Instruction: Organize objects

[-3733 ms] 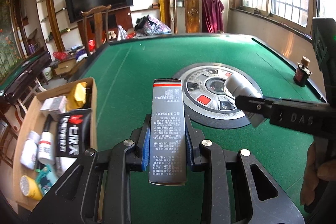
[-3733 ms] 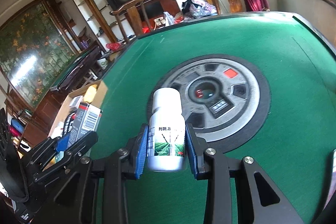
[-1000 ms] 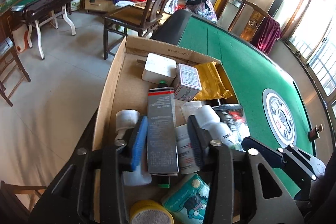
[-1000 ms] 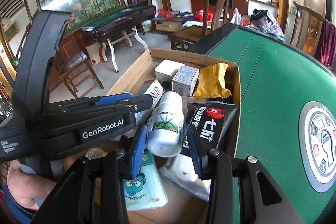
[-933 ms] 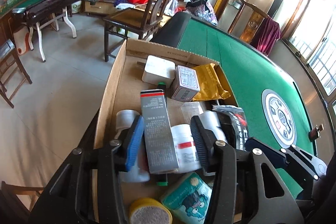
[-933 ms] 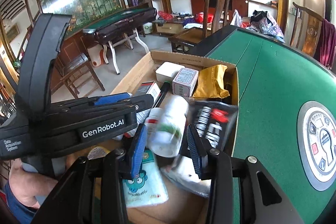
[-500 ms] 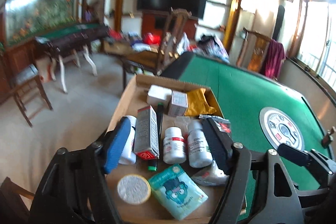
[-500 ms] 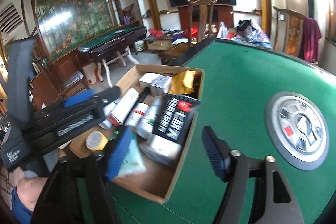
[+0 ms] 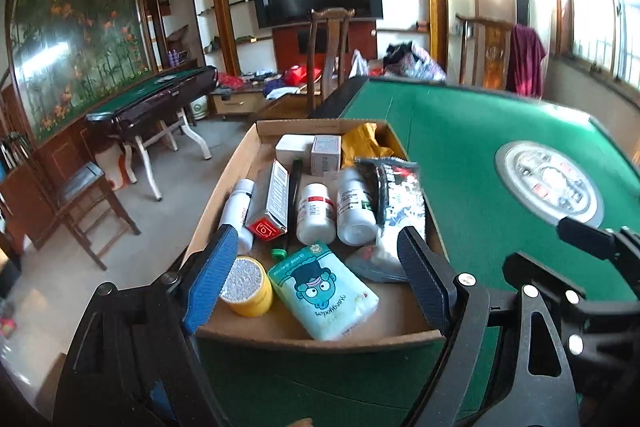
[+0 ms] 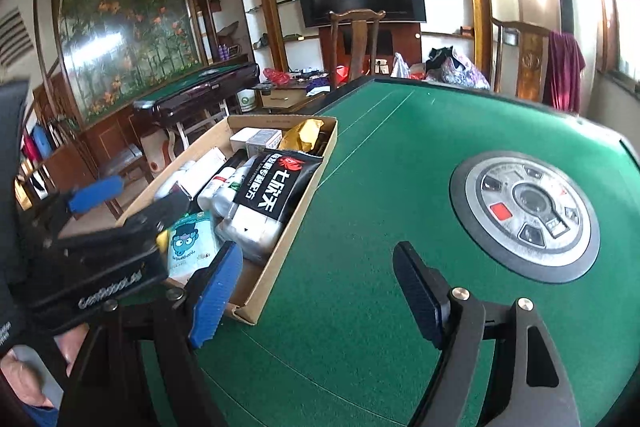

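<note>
The cardboard box (image 9: 224, 183) stands at the left edge of the green table. In it the grey carton with a red end (image 9: 272, 203) lies beside two white bottles, one with a green label (image 9: 354, 207). My left gripper (image 9: 315, 239) hangs back above the box's near end. Its jaws are opening and nothing sits between them. My right gripper (image 10: 318, 251) is open and holds nothing, over the felt just right of the box (image 10: 280, 255). A black pouch (image 10: 276, 183) lies on top of the box's contents.
Also in the box are a teal packet (image 9: 324, 291), a yellow jar (image 9: 246, 287) and a gold bag (image 9: 364, 143). The table's round centre panel (image 10: 524, 207) lies to the right. Behind the box are a wooden chair (image 9: 328, 47) and a second table (image 9: 160, 95).
Both grippers let go, the left of the grey carton and the right of the white bottle, which now lie in the box. Both drew back from the box with jaws wide.
</note>
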The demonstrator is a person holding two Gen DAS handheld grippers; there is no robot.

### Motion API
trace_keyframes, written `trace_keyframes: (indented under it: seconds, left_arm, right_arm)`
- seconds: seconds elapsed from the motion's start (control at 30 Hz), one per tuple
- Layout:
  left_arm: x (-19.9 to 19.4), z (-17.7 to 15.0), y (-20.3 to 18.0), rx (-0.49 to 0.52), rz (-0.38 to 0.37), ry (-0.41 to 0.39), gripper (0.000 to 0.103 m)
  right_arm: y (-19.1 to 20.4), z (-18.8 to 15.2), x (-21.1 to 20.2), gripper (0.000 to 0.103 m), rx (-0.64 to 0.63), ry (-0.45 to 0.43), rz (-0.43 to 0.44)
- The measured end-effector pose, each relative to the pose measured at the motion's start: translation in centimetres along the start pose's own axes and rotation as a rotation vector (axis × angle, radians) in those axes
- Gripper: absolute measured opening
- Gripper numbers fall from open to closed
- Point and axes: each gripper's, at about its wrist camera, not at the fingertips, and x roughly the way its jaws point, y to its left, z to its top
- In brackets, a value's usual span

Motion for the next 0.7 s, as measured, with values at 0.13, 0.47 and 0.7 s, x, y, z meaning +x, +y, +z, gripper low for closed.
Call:
trace_keyframes:
  seconds: [0.13,0.47,0.7]
  left_arm:
    - [-1.1,-0.3,0.7,-0.029,0.071,-0.042,0.083]
    - [-1.1,-1.8,0.3,0.019,0.107,-0.042,0.083]
    - [-0.8,-2.5,-0.8,0.091,0.114,-0.021,0.083]
  right_arm:
    - [0.5,-0.1,-0.2,0.078,-0.010,-0.010,0.002]
    - [1.0,-0.3,0.1,0.078,-0.024,-0.003,0.009]
    - [1.7,-0.4,0.2,0.078,-0.047,-0.004,0.007]
